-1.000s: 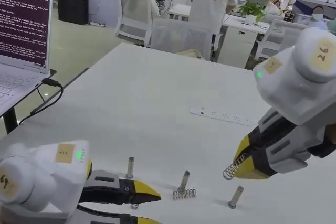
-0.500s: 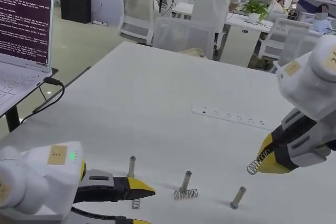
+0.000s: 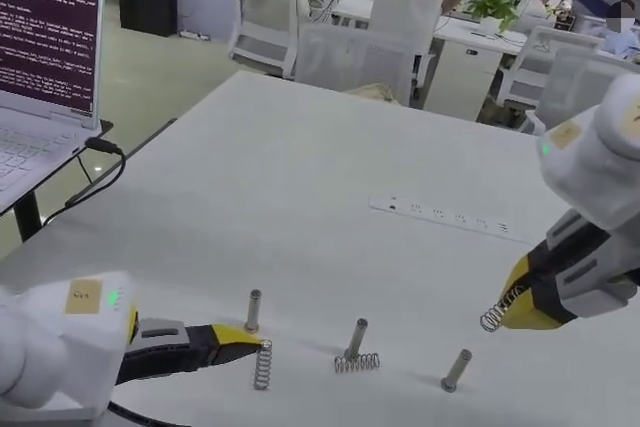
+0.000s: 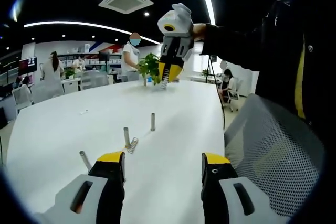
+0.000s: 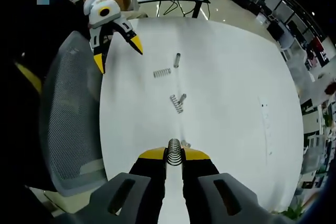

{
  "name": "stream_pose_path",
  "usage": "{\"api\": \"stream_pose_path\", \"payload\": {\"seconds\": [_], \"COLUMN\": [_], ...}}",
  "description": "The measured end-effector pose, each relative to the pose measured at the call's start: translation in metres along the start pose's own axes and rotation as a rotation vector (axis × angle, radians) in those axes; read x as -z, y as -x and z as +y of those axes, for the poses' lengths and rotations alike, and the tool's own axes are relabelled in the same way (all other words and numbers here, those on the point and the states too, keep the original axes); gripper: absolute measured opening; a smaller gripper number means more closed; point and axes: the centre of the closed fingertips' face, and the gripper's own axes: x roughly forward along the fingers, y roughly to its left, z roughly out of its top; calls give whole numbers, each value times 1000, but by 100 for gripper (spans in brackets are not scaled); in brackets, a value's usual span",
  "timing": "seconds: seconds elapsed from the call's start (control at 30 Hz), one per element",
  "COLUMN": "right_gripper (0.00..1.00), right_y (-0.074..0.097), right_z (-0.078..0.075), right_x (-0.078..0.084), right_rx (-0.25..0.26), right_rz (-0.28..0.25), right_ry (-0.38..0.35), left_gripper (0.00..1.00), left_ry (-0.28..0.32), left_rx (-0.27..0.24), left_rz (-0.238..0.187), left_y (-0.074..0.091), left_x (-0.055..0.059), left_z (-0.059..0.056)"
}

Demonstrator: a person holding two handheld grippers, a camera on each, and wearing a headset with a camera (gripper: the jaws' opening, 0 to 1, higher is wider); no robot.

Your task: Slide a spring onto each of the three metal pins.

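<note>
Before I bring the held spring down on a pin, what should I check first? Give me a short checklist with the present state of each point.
1. Right gripper grips the held spring: ok, jaws shut on it.
2. Pins bare: ok. The left pin, middle pin and right pin carry no spring.
3. Held spring above a pin: not ok. It hangs off to the side of the right pin.
4. Left gripper free: ok, open and empty.
5. Other springs at hand: ok. The first spare spring lies by the left gripper's tip, the second spare spring beside the middle pin.
6. Held spring's axis in line with a pin: cannot tell.
</note>
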Motion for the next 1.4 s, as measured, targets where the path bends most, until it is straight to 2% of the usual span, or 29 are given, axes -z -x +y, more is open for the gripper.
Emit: {"api": "stream_pose_path", "payload": {"seconds": [0.23, 0.43, 0.5, 0.67, 0.83, 1.1, 1.4], "right_gripper": [8, 8, 8, 8, 8, 8, 8], "right_y": [-4, -7, -9, -18, -30, -54, -65], "right_z": [-4, -11, -12, -19, -23, -31, -33], "right_x": [2, 5, 6, 13, 17, 32, 30], "right_rx": [-5, 4, 3, 6, -12, -33, -52], "right_rz": [4, 17, 19, 50, 50, 99, 104], "right_ry": [-11, -14, -15, -13, -22, -33, -29], "left_gripper": [67, 71, 75, 81, 82, 82, 82], "left_ry": [33, 44, 49, 63, 63, 62, 63], "left_rx": [-34, -54, -64, -81, -87, -85, -92], "left_rz": [-9, -15, -20, -28, -29, -16, -12], "left_y": [8, 13, 14, 16, 17, 18, 18], "left_x": [4, 5, 5, 4, 4, 6, 6], "left_z": [3, 4, 5, 6, 6, 5, 6]}}
